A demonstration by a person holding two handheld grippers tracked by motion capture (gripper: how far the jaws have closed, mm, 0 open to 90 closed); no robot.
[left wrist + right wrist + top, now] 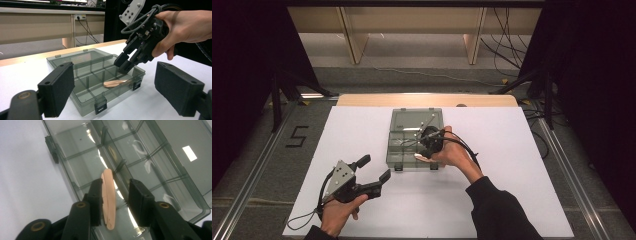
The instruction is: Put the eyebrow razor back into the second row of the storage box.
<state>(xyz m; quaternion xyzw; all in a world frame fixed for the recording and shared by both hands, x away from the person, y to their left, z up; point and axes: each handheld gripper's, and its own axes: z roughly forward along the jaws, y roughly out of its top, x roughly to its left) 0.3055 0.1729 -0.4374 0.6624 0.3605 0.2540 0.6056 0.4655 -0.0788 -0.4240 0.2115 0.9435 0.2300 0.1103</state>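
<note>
Grippers first: our left gripper [373,169] hovers over the bench [362,210] in the lower left of the high view, jaws spread wide with nothing between them. We judge it is parked there so it stays clear of the work and keeps the box in its camera's sight.

Our right gripper [115,195] points down into the box [398,150] at the centre of the high view. Its jaws stand a little apart. In the right gripper view the stick [109,197] lies between them, close along the jaw on the left of the frame, with a clear gap to the jaw on the right. We read that as released, not pinched, though whether the stick brushes the left pad we cannot tell.

From the left gripper view the stick [116,83] is a flat, pinkish-tan piece lying in the compartment near the box's front right corner, just below the right gripper [125,65]. The box is clear grey plastic, split by thin walls into cells, its lid [416,119] folded flat toward the top of the frame so every cell is open from above.

Coming in steeply from above makes sense to us: the walls leave little room sideways, so the narrow stick has to be lowered lengthwise along its cell. We judge the placing all but done; the next move calls for a straight lift so the jaws do not drag the stick.
</note>
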